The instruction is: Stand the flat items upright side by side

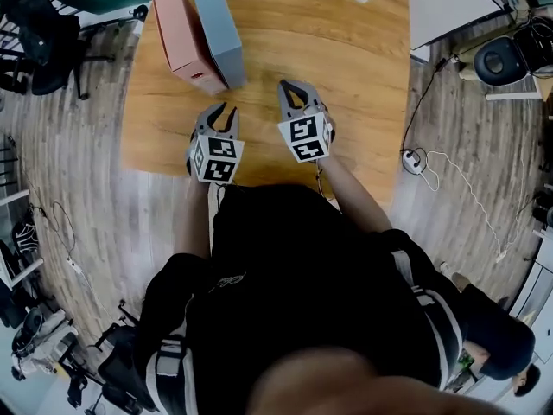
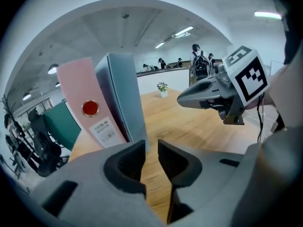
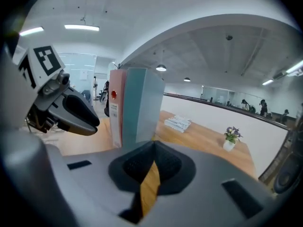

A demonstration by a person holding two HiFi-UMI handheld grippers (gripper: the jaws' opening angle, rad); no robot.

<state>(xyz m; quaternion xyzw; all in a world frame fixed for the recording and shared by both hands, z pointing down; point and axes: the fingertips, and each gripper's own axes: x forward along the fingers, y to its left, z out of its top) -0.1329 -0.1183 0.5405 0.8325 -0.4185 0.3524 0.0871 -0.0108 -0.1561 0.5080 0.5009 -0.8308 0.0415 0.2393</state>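
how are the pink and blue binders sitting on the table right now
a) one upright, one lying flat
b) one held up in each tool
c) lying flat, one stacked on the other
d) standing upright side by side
D: the pink binder and the blue binder both stand on end next to each other on the wooden table, spines facing the left gripper view.
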